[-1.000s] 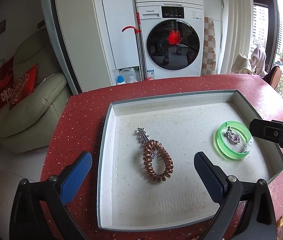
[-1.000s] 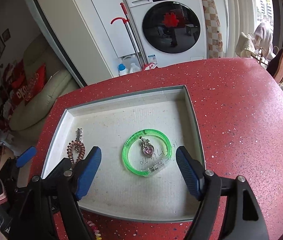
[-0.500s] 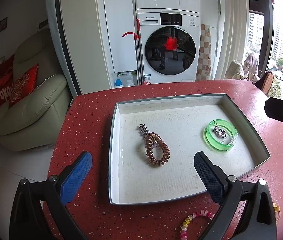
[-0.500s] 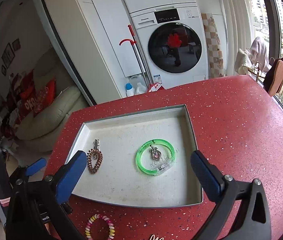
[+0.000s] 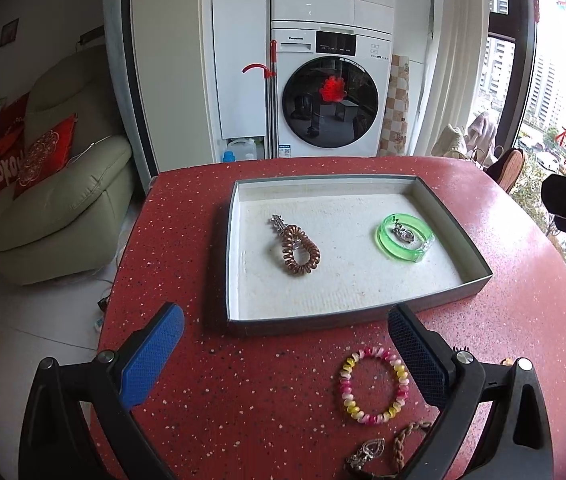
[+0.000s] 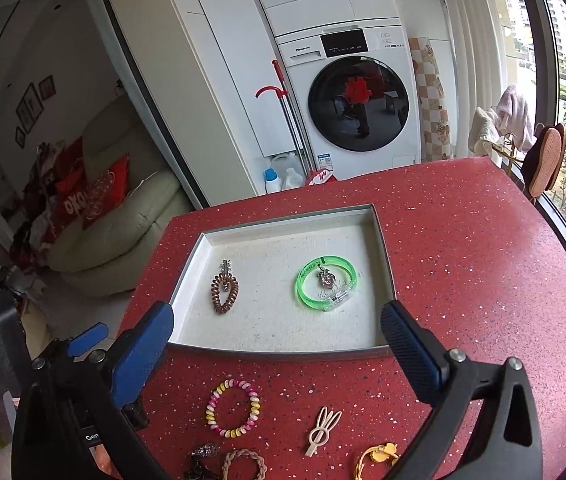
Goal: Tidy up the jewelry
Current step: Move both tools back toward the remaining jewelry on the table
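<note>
A grey tray [image 5: 459,288] [image 6: 283,350] with a white floor sits on the red table. In it lie a brown coil hair tie [image 5: 299,250] [image 6: 225,294] with a silver clip, and a green bangle [image 5: 403,238] [image 6: 325,282] with a heart charm inside. Nearer than the tray lie a pink-and-yellow coil bracelet [image 5: 373,384] [image 6: 233,408], a beige rabbit clip [image 6: 323,428], a braided band [image 6: 243,464] and a yellow piece [image 6: 377,454]. My left gripper [image 5: 283,356] and right gripper [image 6: 275,352] both stand open, empty, above the table's near side.
The red speckled table [image 6: 483,260] has bare room right of the tray. Beyond it stand a washing machine [image 5: 333,92], a cream sofa [image 5: 55,208] at the left and a window at the right. My left gripper [image 6: 83,340] shows at the right wrist view's lower left.
Both grippers have drawn back and up from the tray. The loose jewelry on the table's near side has come into view. The right gripper's jaws opened wider.
</note>
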`<state>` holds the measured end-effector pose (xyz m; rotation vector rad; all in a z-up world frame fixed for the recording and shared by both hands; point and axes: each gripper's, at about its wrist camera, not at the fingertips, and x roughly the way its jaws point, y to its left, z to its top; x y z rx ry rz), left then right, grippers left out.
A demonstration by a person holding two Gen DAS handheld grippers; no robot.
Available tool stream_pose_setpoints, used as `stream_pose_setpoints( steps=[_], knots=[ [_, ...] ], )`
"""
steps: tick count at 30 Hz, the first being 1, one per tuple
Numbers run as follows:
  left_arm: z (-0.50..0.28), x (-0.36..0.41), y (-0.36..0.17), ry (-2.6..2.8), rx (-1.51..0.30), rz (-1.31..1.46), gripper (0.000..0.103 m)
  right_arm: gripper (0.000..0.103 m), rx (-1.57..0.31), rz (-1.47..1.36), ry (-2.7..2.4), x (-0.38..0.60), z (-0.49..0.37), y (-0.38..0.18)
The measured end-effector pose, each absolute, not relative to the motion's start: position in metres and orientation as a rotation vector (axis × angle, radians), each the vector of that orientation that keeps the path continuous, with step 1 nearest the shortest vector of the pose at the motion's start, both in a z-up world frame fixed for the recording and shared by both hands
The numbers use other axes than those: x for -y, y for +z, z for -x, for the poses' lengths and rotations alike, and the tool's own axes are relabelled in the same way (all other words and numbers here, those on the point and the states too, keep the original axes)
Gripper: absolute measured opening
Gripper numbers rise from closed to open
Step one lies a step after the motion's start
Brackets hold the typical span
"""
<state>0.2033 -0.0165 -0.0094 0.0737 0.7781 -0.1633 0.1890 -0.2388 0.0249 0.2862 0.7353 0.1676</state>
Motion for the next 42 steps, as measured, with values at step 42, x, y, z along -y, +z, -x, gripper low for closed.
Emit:
stream_pose_setpoints(
  steps=[42],
  knots=[
    [-0.122, 0.011, -0.088, -0.156, -0.98, 0.056, 0.103, 0.103, -0.989, -0.242, -0.061, 0.279, -0.072, -0.1]
  ],
)
